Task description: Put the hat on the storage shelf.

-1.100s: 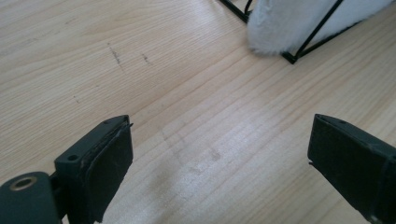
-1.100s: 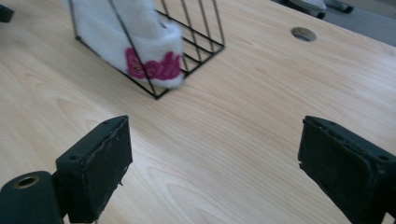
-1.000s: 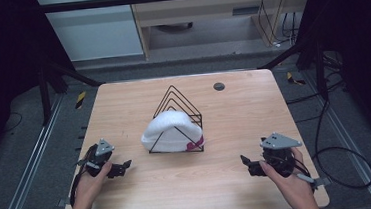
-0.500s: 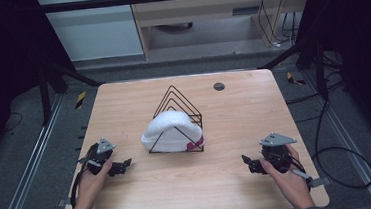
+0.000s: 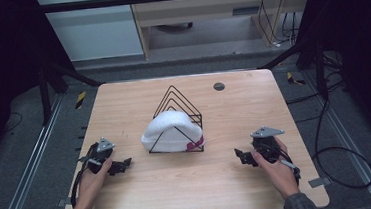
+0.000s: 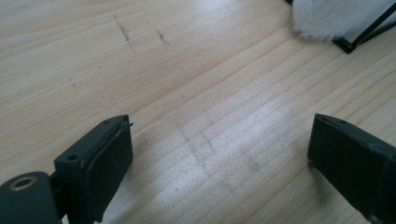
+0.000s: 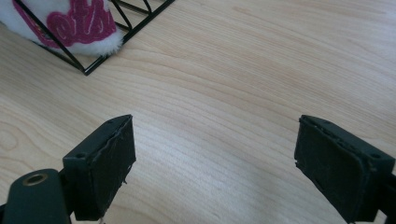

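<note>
A white fluffy hat [image 5: 171, 131] with pink lettering [image 7: 79, 24] sits in a black wire rack [image 5: 175, 119] at the middle of the wooden table [image 5: 200, 193]. My left gripper [image 5: 121, 165] rests low at the table's left front, held by a hand, its jaws wide open over bare wood [image 6: 219, 154]. My right gripper [image 5: 243, 156] rests at the right front, also open with nothing between its jaws [image 7: 215, 154]. The hat's edge [image 6: 327, 18] and the rack's corner [image 7: 88, 70] lie well beyond the jaws.
A small dark round disc [image 5: 218, 86] lies near the table's far right edge. Black frame bars [image 5: 66, 76] and cables [image 5: 326, 138] surround the table on the floor. Bare wood stretches between the grippers in front of the rack.
Both hands have drifted slightly toward the near edge; the jaws stay open and the hat and rack have not moved.
</note>
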The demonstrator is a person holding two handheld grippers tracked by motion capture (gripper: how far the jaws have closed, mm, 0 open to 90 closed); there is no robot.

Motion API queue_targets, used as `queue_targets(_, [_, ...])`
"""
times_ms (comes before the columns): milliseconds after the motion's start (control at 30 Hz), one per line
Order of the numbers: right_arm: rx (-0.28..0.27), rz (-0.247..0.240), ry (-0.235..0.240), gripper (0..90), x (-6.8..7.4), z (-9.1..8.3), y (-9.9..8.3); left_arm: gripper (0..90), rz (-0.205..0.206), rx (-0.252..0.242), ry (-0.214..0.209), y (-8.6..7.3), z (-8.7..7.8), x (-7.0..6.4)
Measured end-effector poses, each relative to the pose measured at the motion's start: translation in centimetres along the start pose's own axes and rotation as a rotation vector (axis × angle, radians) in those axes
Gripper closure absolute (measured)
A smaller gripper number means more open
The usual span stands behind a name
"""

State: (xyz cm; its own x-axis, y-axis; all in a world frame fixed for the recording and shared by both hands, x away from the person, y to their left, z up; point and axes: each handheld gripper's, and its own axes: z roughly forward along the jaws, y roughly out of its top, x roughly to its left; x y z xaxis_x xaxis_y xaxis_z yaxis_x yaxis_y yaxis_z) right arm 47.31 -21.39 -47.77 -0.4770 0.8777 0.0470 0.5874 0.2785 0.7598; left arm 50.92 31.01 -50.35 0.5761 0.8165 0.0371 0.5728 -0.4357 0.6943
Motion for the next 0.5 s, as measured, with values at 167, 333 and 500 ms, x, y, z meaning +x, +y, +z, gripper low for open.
queue_targets(167, [-0.001,0.006,-0.006,12.8,0.1,1.4,0.7,3.3,-0.003,-0.016,-0.011,-0.1,0.3,0.1])
queue_targets(333, [0.004,0.003,-0.026,13.7,0.3,2.6,1.7,0.0,0.000,-0.020,-0.015,-0.1,0.4,-0.1])
queue_targets(500, [0.017,0.013,-0.051,13.9,0.4,3.9,2.8,0.0,0.001,-0.020,-0.020,-0.1,0.5,-0.1])
